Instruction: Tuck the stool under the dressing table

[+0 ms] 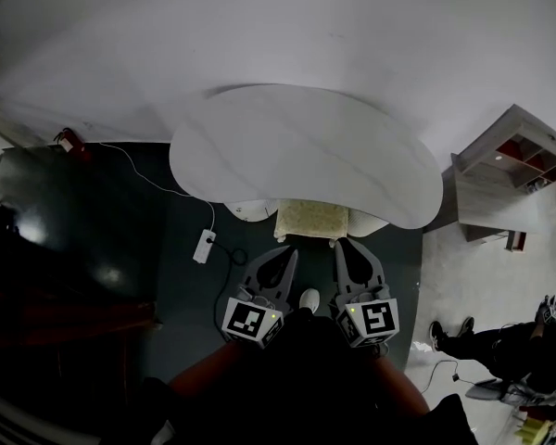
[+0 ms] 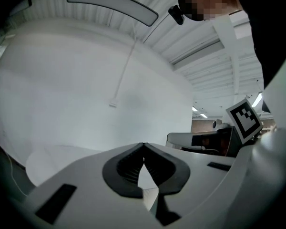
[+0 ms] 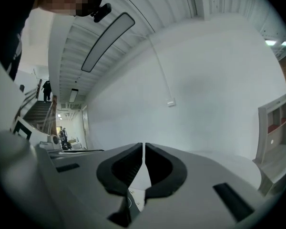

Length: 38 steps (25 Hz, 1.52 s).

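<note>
In the head view, a white power strip with its cable lies on the dark floor at about 8 o'clock from the stool, near it. Only a strip of the stool's cream cushion shows, at the near edge of the white dressing table. The rest sits under the top, so the tuck looks all but done. The left gripper and the right gripper hang side by side at 6 o'clock from the cushion, apart from it. Each has its 2 jaws pressed together on nothing.

If a last nudge is still wanted, closed tips on a soft cushion could slide off, or tilt the stool instead of shifting it. A push skewed leftward could run a stool leg onto the cable.

Only the head view shows the stool, the power strip and the floor. The left gripper view looks level over the tabletop at a bare white wall and catches the right gripper's marker cube at 3 o'clock. The right gripper view alone shows a stairway at 9 o'clock, and it has the shelf unit at 3 o'clock.
</note>
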Each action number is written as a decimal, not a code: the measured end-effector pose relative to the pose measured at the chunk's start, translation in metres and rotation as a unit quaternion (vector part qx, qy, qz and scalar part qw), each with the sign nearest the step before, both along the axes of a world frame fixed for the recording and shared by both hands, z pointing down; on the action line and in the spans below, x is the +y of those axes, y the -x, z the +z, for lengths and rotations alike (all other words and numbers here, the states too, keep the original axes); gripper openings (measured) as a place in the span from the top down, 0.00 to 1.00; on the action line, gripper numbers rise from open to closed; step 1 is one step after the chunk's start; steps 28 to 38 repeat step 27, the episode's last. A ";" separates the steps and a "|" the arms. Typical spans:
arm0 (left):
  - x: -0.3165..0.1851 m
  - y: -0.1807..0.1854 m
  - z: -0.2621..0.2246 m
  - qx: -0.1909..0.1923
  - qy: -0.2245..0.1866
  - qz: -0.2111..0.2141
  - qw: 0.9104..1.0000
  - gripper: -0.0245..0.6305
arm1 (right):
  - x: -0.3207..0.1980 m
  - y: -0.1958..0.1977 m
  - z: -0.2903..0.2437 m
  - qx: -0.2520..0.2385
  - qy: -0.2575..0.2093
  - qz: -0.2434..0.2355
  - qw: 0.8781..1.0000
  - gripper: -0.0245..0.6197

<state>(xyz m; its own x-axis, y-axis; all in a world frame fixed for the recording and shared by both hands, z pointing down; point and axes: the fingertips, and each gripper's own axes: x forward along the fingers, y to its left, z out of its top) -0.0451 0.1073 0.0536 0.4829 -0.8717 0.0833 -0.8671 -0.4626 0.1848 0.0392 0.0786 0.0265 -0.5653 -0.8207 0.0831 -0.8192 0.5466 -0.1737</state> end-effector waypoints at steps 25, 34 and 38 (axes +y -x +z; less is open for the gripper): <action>0.026 0.027 -0.014 0.009 -0.012 0.013 1.000 0.94 | 0.039 0.039 -0.004 0.017 -0.009 -0.010 1.000 0.91; 0.029 0.032 -0.013 0.012 -0.013 0.014 1.000 0.94 | 0.042 0.045 -0.004 0.018 -0.013 -0.009 1.000 0.91; 0.029 0.032 -0.013 0.012 -0.013 0.014 1.000 0.94 | 0.042 0.045 -0.004 0.018 -0.013 -0.009 1.000 0.91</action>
